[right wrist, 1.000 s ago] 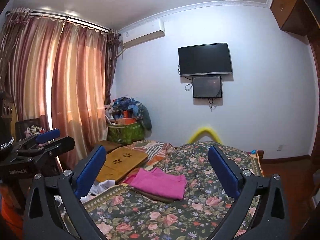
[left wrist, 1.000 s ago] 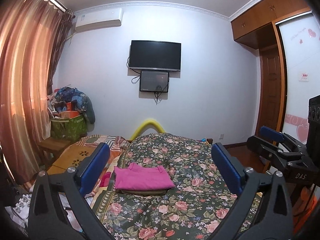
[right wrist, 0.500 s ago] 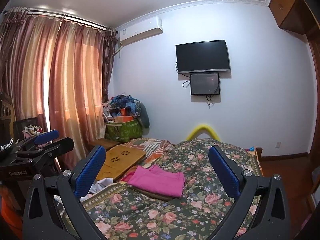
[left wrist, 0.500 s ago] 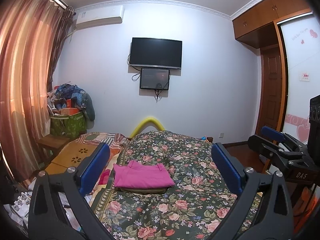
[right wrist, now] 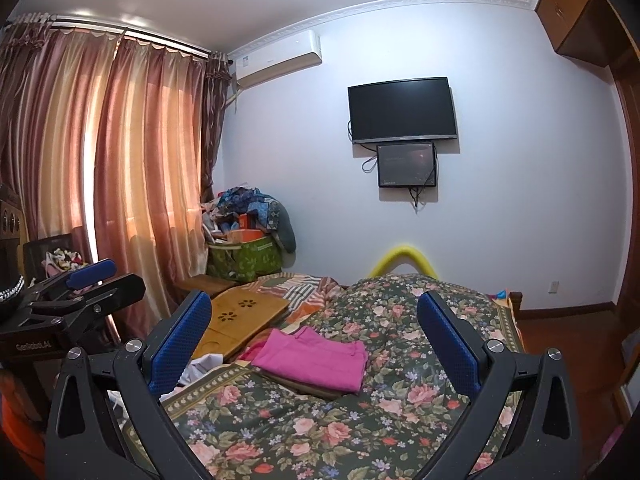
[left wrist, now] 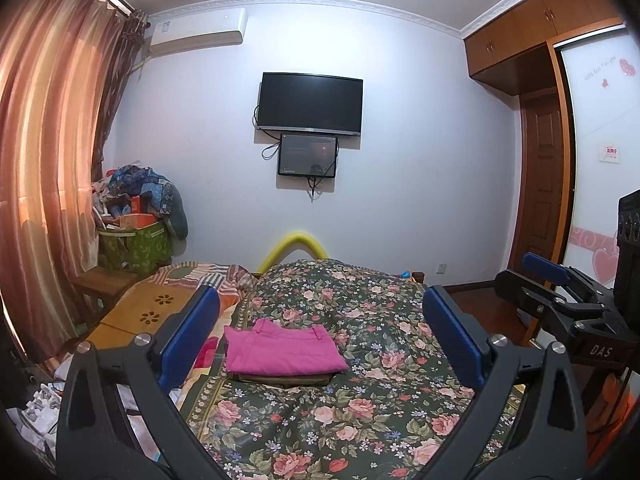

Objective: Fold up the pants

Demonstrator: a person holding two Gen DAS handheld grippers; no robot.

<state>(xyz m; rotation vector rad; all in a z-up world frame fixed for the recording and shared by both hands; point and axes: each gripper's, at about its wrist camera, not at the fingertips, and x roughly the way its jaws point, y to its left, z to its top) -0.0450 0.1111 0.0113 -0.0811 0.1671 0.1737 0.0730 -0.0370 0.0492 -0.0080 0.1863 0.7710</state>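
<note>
left wrist view, nearest plane: the left gripper [left wrist: 320, 334] fills the lower frame, its two blue-padded fingers [left wrist: 190, 336] spread wide with nothing between them, held above the near part of the floral bedspread [left wrist: 360, 412]. at the right edge of this view the right gripper [left wrist: 560, 292] appears side-on, raised off the bed; in the right wrist view the right gripper [right wrist: 314, 342] likewise stands released, its blue pads [right wrist: 180, 346] far apart and bare. middle plane: the pink pants [left wrist: 282, 346], folded into a flat rectangle with the waistband on the far side, lie on top of a darker folded garment [left wrist: 282, 379] whose edge shows beneath them; the stack rests on the left part of the bedspread, beyond both grippers and touched by neither. in the right wrist view the same pink pants [right wrist: 312, 358] sit between the spread fingers in the picture only, farther off on the bed. left of the stack: a wooden lap tray [left wrist: 148, 314] with flower-shaped cut-outs, and white cloth [right wrist: 200, 368] at the bed's near left edge. farther: a striped blanket [left wrist: 200, 274], a yellow foam arch [left wrist: 296, 246] at the far end of the bed, and a green bag [left wrist: 134, 246] heaped with clothes by the curtain [left wrist: 44, 160]. far wall: a television [left wrist: 310, 104] with a smaller screen [left wrist: 307, 156] just below it, an air conditioner [left wrist: 196, 32] upper left, a wooden wardrobe [left wrist: 536, 20] at right.
</note>
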